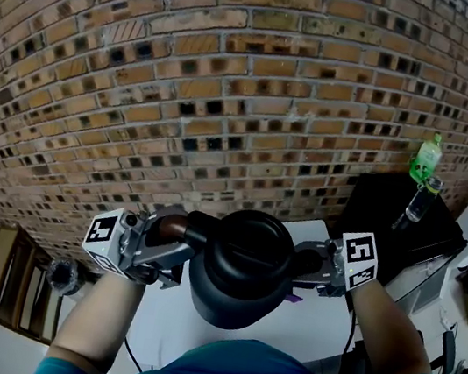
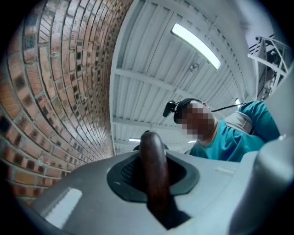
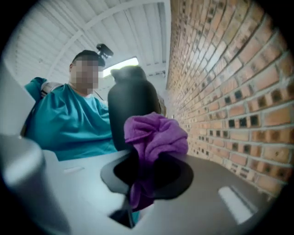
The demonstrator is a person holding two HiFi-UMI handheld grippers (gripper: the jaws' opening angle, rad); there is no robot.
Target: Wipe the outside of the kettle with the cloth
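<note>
In the head view the black kettle [image 1: 243, 268] hangs in the air over the white table [image 1: 313, 324], straight in front of me. My left gripper [image 1: 173, 243] is shut on its brown wooden handle [image 1: 169, 227]. The left gripper view shows that handle [image 2: 154, 172] clamped upright between the jaws of the left gripper [image 2: 154, 183]. My right gripper [image 1: 307, 269] sits against the kettle's right side, shut on a bunched purple cloth [image 3: 155, 135]. Only a scrap of the cloth [image 1: 293, 297] shows from above. In the right gripper view the kettle [image 3: 131, 110] rises just behind the cloth held by the right gripper [image 3: 147, 176].
A brick wall [image 1: 232, 93] stands close behind the table. To the right, a green bottle [image 1: 425, 158] and a tall glass [image 1: 421, 200] stand on a black surface [image 1: 380, 219]. A wooden shelf [image 1: 3, 267] is low on the left.
</note>
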